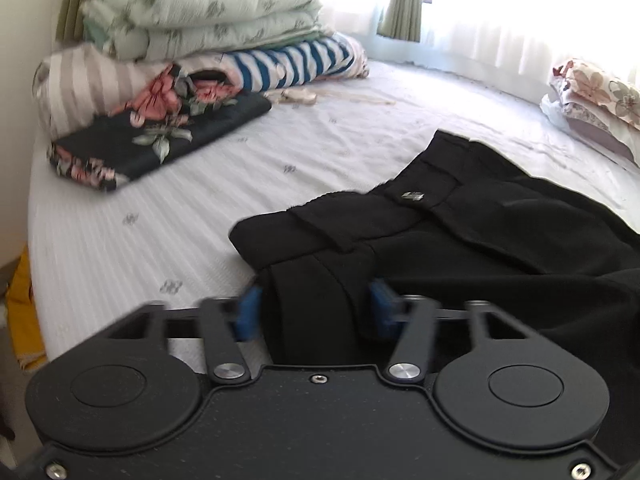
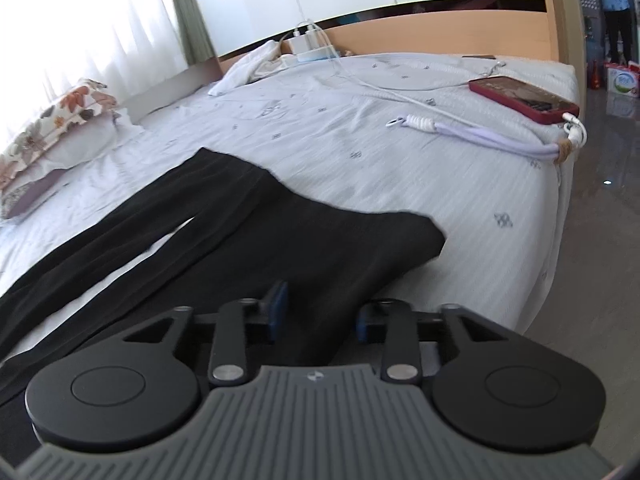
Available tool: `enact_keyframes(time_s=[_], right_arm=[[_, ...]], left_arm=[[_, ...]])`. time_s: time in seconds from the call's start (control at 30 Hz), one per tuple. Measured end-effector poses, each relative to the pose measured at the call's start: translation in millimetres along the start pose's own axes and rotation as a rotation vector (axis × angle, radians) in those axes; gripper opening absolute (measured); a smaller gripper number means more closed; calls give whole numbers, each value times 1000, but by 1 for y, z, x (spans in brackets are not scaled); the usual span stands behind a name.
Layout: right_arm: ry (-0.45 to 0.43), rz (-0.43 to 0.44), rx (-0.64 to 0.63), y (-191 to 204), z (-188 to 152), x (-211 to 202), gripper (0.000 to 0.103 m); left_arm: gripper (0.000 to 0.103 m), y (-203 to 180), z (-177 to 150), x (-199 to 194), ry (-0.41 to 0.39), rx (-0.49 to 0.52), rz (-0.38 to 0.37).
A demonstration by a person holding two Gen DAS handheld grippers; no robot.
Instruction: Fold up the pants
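Black pants [image 1: 460,232] lie on the white bedsheet [image 1: 140,232], waistband with a small metal clasp toward the far side in the left wrist view. My left gripper [image 1: 316,312] is shut on a fold of the pants near the waist, its blue pads [image 1: 250,312] on either side of the cloth. In the right wrist view the pant legs [image 2: 248,232] stretch away across the bed. My right gripper [image 2: 320,316] is shut on the near leg fabric, blue pads [image 2: 278,312] pinching it.
A stack of folded quilts and blankets [image 1: 192,52] sits at the far left. A floral pillow [image 1: 596,100] lies by the window. A red phone [image 2: 524,98], a white cable and a lilac cord [image 2: 480,134] lie near the bed's right edge [image 2: 560,200].
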State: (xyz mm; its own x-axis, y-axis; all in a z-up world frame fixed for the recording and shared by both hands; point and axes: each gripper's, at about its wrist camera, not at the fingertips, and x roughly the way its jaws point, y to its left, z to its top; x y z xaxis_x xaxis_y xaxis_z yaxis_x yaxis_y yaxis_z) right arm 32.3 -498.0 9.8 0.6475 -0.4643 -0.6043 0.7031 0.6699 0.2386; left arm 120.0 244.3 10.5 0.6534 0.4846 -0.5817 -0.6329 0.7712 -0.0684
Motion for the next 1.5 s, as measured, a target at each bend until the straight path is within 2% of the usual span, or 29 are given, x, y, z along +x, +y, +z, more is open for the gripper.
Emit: enact_keyframes(time_s=[0.03,0.07,0.13,0.3,0.4,0.5,0.7,0.87,1.07,1.13,1.17,1.2,1.23,1.27,1.3,1.33,1.37,1.4,1.5], right_arm=[[-3,-15,-3,1,2,1,12],[-4,-29,-3,1,5,2,7],[-9,-44,-26,3,9,-2,6],[-121,-111,-154,9,18,-33,5],[-121,-92,-166,4,25,-43,4],[-119,-97,-173,0,25,-49,4],[-107,-77,-153,-14,25,-60,5],[-60,-91,-145,-21,17,-53,5],[-7,-120,-147,-28,4,-37,7],[2,-126,-148,-30,3,-33,8],[0,-132,-154,-29,3,-33,13],[-3,-143,-162,-27,3,-33,15],[-6,-151,-169,-25,4,-34,35],[-9,-152,-172,-23,5,-36,39],[-12,-154,-171,-22,6,-38,43],[-13,-152,-172,-22,8,-40,54],[-17,-143,-173,-21,11,-43,63],[-22,-129,-174,-20,14,-47,65],[-47,-101,-176,-14,26,-59,71]], left_arm=[[22,-1,1,-3,-8,-4,-18],[19,-1,3,-6,-20,-9,-26],[16,-5,10,-19,-58,-12,-14],[14,-9,27,-65,-191,44,-19],[14,-1,31,-85,-219,25,-36],[13,13,31,-99,-224,5,-19],[13,44,20,-113,-214,26,3],[14,54,-1,-89,-111,44,26],[17,49,-18,-70,-49,66,78],[22,46,-18,-66,-28,61,94],[25,44,-18,-65,-23,61,105],[31,43,-17,-65,-21,59,114],[37,42,-16,-66,-20,52,117],[42,42,-14,-66,-20,37,119],[58,43,-12,-68,-21,20,122],[72,44,-8,-69,-28,3,122],[78,45,-5,-72,-42,-9,118],[84,46,0,-76,-61,-16,111],[91,43,15,-85,-111,-19,87]])
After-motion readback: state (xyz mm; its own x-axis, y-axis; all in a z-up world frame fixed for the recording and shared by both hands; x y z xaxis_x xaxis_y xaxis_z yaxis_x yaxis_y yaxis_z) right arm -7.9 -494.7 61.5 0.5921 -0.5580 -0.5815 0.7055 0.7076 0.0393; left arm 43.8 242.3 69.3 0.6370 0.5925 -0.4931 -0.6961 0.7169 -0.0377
